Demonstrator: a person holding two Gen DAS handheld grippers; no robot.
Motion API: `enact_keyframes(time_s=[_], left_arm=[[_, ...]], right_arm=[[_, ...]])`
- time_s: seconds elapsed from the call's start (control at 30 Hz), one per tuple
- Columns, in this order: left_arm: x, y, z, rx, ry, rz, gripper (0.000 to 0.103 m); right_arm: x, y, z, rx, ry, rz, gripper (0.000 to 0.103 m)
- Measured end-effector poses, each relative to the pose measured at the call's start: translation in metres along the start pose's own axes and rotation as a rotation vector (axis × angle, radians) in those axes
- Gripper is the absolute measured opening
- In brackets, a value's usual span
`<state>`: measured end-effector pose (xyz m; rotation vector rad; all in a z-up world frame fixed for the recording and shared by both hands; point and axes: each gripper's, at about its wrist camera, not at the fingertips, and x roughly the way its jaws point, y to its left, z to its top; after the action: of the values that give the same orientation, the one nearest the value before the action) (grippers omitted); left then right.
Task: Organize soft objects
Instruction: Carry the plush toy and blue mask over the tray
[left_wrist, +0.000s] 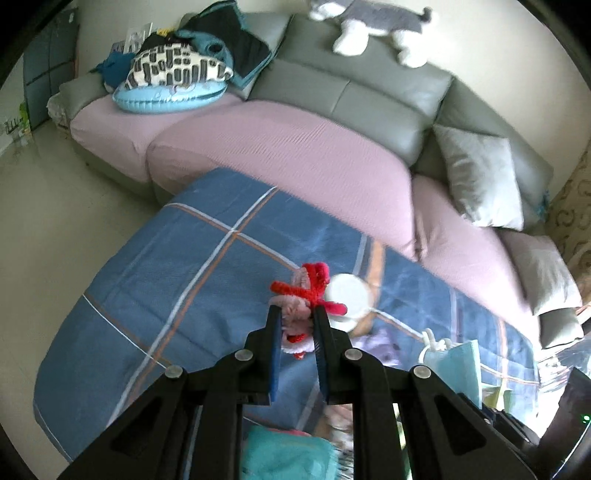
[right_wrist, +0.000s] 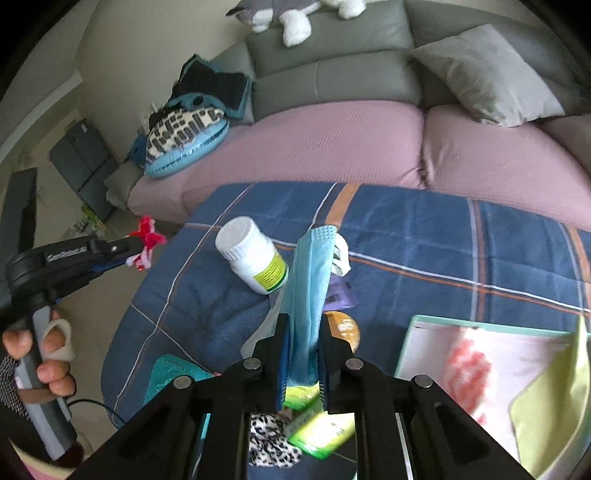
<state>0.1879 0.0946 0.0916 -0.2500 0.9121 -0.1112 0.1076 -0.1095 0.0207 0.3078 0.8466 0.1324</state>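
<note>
Two hand-held tools above blue plaid-covered tabletop (right_wrist: 424, 236) in front of pink-covered grey sofa (left_wrist: 295, 147).

Left tool (left_wrist: 295, 314) clamped on fuzzy red-and-pink pipe-cleaner toy (left_wrist: 306, 291), lifted off cloth near tabletop's left edge.

Right tool (right_wrist: 303, 328) clamped on folded light-blue face mask (right_wrist: 310, 280), long axis running straight out from tool.

Open mint-rimmed box (right_wrist: 480, 325) at near right corner, just right of mask; right tool nearer, so probably goes first.

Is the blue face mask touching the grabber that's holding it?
Touching. In the right wrist view the right gripper has both fingers pressed against the blue face mask, which runs up from between them.
</note>
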Motion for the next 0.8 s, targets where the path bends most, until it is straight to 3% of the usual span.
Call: enact_keyframes(time_s=[0.2,0.43,0.8], left_arm=[[-0.022,-0.045,-0.019,0.026,-0.042,-0.061,0.017],[-0.03,-0.096,-0.037,0.097,-0.035,-0.128,0.017],[-0.01,-0.168,-0.073,0.161,0.056,-0.217,0.017]], right_arm=[[-0.039,-0.02,-0.008,0.035,-0.064,-0.034,0.014],[-0.08,-0.063,-0.019,0.125,-0.142,-0.104,0.014],[-0.122,-0.134,-0.044,0.255,-0.171,-0.264,0.014]])
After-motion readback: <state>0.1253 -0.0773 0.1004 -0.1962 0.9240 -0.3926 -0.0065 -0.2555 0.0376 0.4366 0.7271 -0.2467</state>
